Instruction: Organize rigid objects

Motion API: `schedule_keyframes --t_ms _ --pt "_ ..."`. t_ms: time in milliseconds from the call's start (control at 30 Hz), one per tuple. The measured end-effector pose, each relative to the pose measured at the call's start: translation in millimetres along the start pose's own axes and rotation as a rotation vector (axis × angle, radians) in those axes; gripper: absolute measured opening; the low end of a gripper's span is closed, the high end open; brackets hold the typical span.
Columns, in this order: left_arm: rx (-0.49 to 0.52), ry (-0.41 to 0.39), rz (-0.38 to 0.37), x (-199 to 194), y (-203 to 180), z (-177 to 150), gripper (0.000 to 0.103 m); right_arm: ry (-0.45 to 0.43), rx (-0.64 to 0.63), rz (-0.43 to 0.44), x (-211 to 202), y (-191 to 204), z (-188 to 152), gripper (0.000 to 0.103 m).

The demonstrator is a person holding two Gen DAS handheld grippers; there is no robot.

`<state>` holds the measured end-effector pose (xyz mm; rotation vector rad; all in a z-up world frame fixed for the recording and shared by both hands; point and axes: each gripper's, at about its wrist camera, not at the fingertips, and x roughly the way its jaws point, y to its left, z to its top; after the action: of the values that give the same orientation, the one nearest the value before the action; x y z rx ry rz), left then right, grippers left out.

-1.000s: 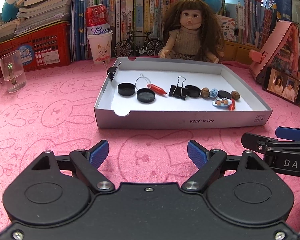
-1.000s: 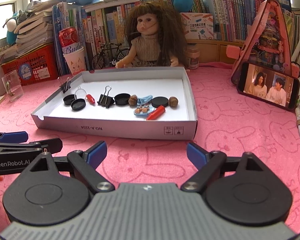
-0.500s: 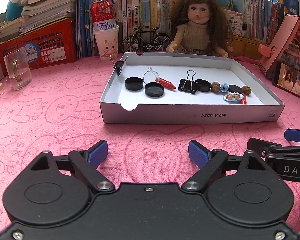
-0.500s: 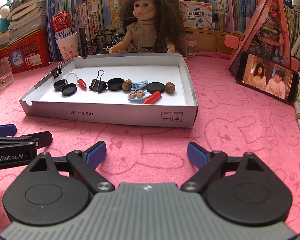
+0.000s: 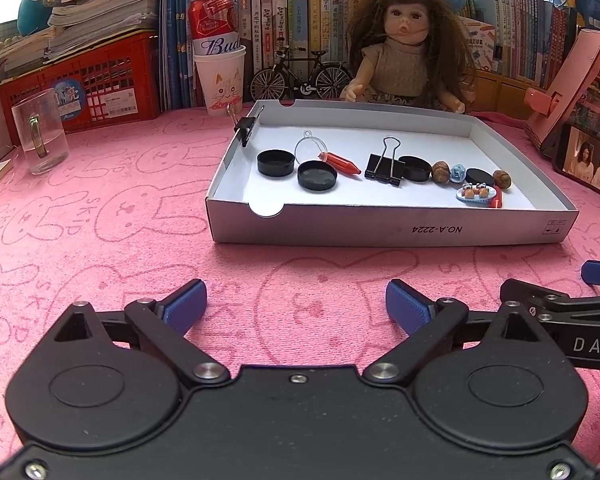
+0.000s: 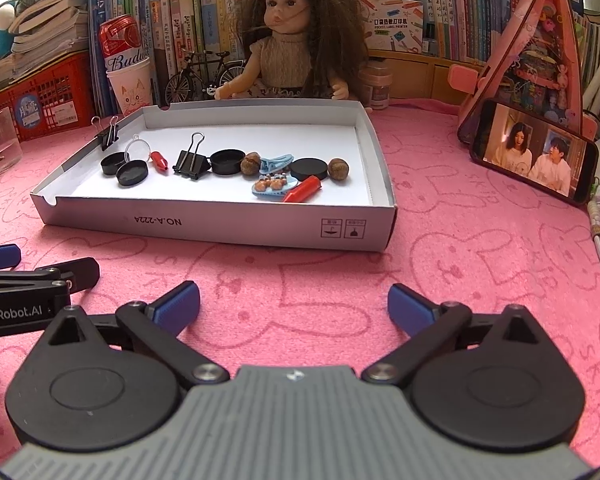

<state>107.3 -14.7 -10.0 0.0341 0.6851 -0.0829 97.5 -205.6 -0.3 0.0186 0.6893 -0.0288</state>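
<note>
Hovering just in front of the white box lid [image 5: 388, 230], left gripper [image 5: 296, 306] and right gripper [image 6: 294, 304] both gaping wide, jaws just opening further, gripping nothing, binder clip [image 5: 385, 166] lying inside.

Bare pink cloth [image 5: 300, 272] lies open before the box [image 5: 380, 230].

Left tongs [image 5: 295, 306], right tongs [image 6: 294, 303]: both just widened, nothing between.

Matt white cardboard tray [image 5: 388, 229]; fuzzy pink cloth [image 5: 100, 240].
</note>
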Motion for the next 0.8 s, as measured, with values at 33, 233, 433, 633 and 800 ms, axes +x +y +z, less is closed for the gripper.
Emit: schedule_keyframes --t_ms 33,233,433,633,800 --pt "-0.001 0.001 0.000 0.2 0.2 0.0 0.097 0.000 0.001 0.000 -0.1 0.0 0.0 0.103" --pt "-0.006 0.009 0.006 1.6 0.9 -0.1 0.102 0.000 0.001 0.000 0.1 0.6 0.1 0.103" --pt "-0.006 0.009 0.006 2.1 1.1 0.1 0.103 0.000 0.000 0.000 0.2 0.9 0.1 0.103" --pt "-0.006 0.009 0.005 1.9 1.1 0.0 0.103 0.000 0.001 0.000 0.2 1.0 0.1 0.103" --pt "-0.006 0.009 0.006 2.3 0.9 0.1 0.103 0.000 0.001 0.000 0.2 0.9 0.0 0.103"
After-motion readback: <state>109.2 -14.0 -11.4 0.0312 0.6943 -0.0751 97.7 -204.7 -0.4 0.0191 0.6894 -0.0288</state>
